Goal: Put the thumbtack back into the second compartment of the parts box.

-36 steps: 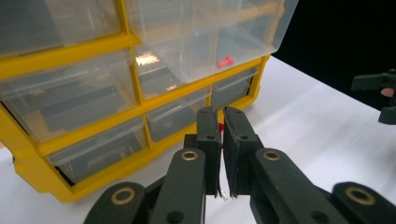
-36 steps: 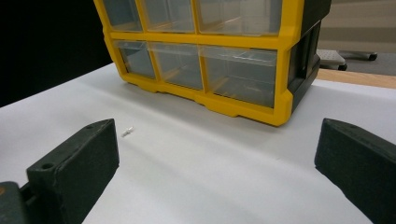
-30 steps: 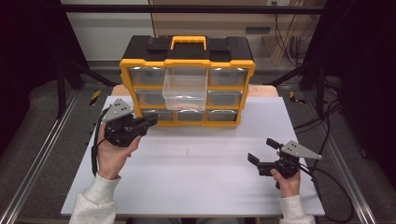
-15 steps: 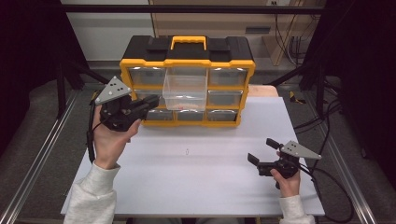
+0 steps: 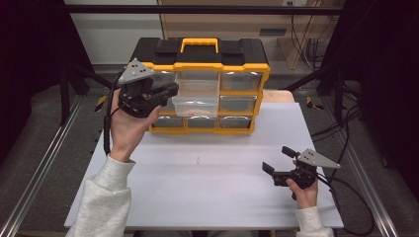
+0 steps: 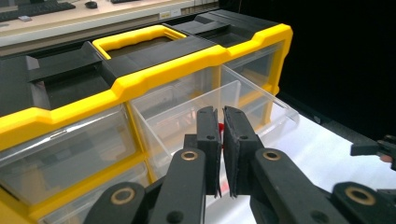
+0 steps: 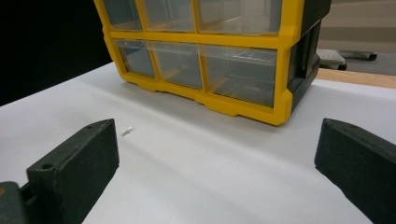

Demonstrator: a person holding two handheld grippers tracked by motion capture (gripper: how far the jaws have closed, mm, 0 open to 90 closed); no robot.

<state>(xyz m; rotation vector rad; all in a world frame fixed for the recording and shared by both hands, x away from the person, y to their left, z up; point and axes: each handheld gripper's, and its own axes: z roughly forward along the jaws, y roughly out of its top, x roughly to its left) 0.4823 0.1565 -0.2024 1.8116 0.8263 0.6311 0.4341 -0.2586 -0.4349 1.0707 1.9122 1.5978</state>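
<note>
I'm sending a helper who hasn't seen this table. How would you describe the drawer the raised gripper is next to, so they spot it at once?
Look for the yellow and black organizer at the far edge of the white table. In its middle column, the pulled-out drawer is clear plastic. Unlike its neighbours, which sit flush in the frame, it juts forward.

Yellow-and-black plastic drawer cabinet (image 5: 200, 74) at upper centre on the white table board (image 5: 207, 197), its clear middle drawer (image 5: 196, 98) pulled out; left gripper (image 5: 170, 91) just left of it, right gripper (image 5: 276, 160) lower right.
</note>
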